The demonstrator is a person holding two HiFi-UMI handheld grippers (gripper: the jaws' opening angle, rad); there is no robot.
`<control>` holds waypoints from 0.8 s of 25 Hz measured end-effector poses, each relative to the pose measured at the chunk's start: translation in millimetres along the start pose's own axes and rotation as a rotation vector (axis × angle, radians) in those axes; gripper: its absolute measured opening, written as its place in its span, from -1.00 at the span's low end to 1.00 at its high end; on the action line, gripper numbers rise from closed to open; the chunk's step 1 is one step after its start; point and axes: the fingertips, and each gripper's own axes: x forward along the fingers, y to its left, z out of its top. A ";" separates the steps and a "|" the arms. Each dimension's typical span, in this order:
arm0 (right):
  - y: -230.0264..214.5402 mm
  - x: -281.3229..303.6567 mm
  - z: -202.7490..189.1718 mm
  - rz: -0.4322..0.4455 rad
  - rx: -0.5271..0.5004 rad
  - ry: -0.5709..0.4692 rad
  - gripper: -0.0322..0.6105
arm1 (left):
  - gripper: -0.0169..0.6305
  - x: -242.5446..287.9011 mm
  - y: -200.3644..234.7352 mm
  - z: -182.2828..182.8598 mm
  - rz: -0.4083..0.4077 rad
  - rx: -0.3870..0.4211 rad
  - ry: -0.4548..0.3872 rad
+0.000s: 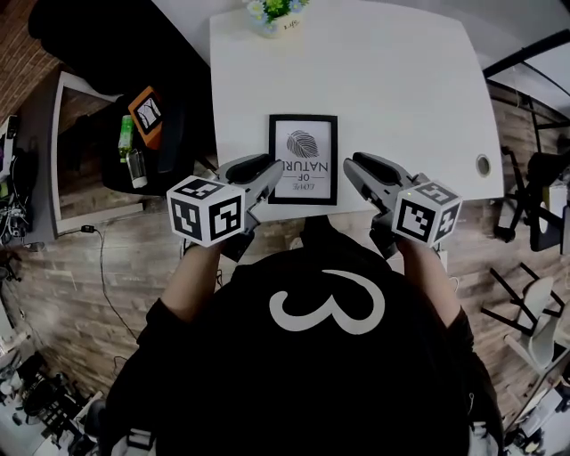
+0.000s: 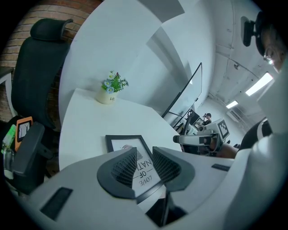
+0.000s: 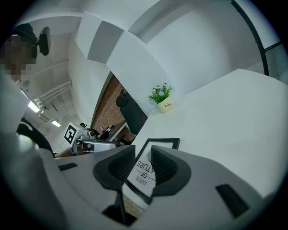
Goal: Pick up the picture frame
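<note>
The black picture frame [image 1: 303, 158] with a white printed sheet lies flat on the white table [image 1: 392, 89], close to the near edge. My left gripper [image 1: 267, 167] hovers at the frame's left side and my right gripper [image 1: 354, 166] at its right side, both near the front corners. In the left gripper view the jaws of the left gripper [image 2: 144, 158] stand apart, and the frame [image 2: 118, 143] shows through the gap beyond them. The right gripper [image 3: 143, 164] is likewise open, with the frame [image 3: 162, 144] beyond its tips. Neither pair of pads presses on anything.
A small pot of flowers [image 1: 274, 13] stands at the table's far edge. A black office chair [image 2: 36, 67] and a low side table with a bottle [image 1: 134, 165] are to the left. A cable grommet [image 1: 483, 165] sits at the table's right edge, with chairs [image 1: 534, 205] beyond it.
</note>
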 end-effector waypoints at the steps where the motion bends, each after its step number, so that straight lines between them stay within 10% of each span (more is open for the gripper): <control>1: -5.4 3.2 -2.6 -0.015 -0.002 0.013 -0.57 | -0.64 1.9 3.4 -1.1 0.000 -0.005 0.008; 20: -53.2 52.5 -44.4 -0.112 0.031 0.251 -0.48 | -0.53 39.0 54.9 -28.0 0.059 -0.107 0.135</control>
